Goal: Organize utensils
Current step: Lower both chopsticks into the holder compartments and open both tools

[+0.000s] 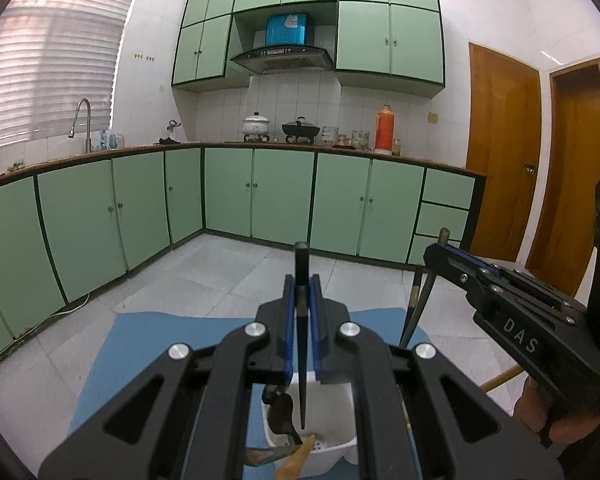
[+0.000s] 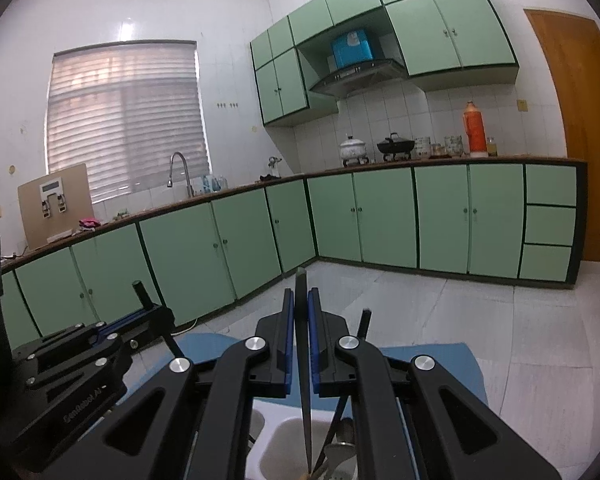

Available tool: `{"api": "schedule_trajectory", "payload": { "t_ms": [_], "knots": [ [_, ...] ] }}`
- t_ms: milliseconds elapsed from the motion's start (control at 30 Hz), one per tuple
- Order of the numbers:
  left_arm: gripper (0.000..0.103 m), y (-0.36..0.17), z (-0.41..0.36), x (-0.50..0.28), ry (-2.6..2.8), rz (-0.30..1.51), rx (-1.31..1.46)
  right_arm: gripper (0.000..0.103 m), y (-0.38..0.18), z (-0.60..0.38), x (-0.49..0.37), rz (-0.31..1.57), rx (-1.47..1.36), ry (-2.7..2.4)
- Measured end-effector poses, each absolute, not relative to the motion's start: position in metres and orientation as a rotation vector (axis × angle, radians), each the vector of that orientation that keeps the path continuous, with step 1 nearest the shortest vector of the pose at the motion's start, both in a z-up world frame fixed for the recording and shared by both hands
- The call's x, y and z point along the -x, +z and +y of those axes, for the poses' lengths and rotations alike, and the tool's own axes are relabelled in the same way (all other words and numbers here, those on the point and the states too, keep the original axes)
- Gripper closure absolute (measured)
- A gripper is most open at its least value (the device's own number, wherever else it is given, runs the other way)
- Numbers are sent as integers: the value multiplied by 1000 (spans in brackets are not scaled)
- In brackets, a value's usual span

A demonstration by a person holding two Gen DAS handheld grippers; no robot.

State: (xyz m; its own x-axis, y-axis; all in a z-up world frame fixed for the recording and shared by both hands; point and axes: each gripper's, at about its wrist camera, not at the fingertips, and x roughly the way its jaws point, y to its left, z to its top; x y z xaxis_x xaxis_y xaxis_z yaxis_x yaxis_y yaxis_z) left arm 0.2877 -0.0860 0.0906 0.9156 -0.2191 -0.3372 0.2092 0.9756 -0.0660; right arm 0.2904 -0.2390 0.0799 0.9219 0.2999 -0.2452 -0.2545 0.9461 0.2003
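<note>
My left gripper (image 1: 302, 280) is shut on a black chopstick (image 1: 302, 364) that stands upright, its tip down inside a white utensil holder (image 1: 336, 450). A dark spoon (image 1: 280, 412) and a wooden piece (image 1: 296, 460) lie in that compartment. My right gripper (image 2: 302, 296) is shut on another black chopstick (image 2: 305, 380), whose tip reaches into a compartment of the holder (image 2: 276, 432) beside a metal spoon (image 2: 340, 450) and a leaning chopstick (image 2: 362, 328). Each gripper shows in the other's view: the right gripper (image 1: 440, 250) and the left gripper (image 2: 156, 312).
The holder stands on a blue mat (image 1: 140, 344) above a pale tiled floor. Green cabinets (image 1: 228, 192) and a counter with pots run along the far walls. Wooden doors (image 1: 504, 152) are at the right. A hand (image 1: 540, 412) holds the right gripper.
</note>
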Motion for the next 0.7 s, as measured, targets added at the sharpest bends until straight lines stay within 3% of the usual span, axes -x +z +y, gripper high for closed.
{"api": "schedule_trajectory", "payload": {
  "t_ms": [167, 267, 700],
  "knots": [
    [96, 79, -82, -291, -222, 391, 41, 94, 70, -245, -292, 312, -193, 298],
    [90, 76, -77, -291, -217, 399, 57, 84, 69, -248, -290, 314, -195, 287],
    [47, 101, -70, -257, -215, 288, 76, 59, 93, -275, -255, 227, -240, 259]
  ]
}}
